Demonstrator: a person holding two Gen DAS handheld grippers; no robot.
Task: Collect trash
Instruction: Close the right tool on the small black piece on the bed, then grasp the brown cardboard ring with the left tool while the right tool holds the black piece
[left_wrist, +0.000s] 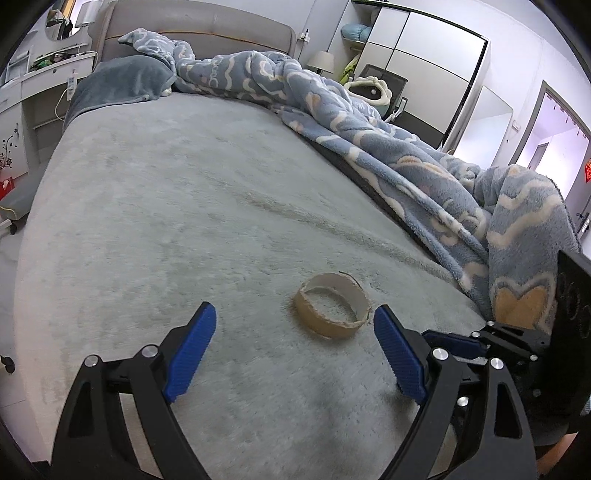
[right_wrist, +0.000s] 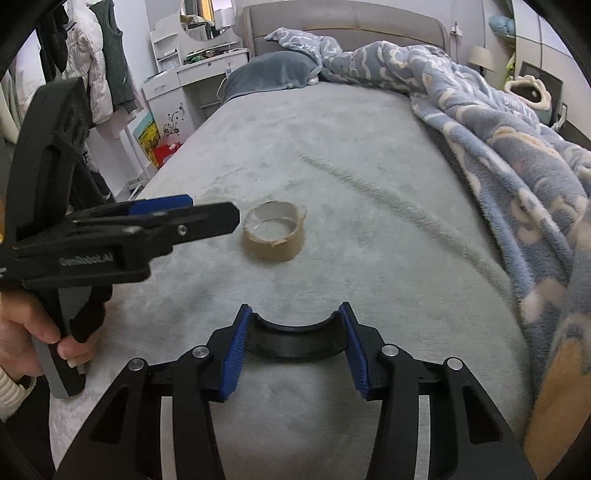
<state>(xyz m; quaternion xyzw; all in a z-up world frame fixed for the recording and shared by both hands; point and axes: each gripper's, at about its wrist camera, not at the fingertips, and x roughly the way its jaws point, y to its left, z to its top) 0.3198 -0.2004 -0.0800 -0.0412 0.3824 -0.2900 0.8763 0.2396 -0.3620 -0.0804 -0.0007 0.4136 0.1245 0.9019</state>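
A brown cardboard tape core lies flat on the grey bed cover; it also shows in the right wrist view. My left gripper is open, its blue pads just short of the core, which sits toward the right pad. In the right wrist view the left gripper reaches in from the left, close beside the core. My right gripper is shut on a black ring-shaped piece, held above the bed nearer than the core.
A rumpled blue patterned blanket runs along the bed's right side. A grey pillow lies at the headboard. A white desk and hanging clothes stand left of the bed.
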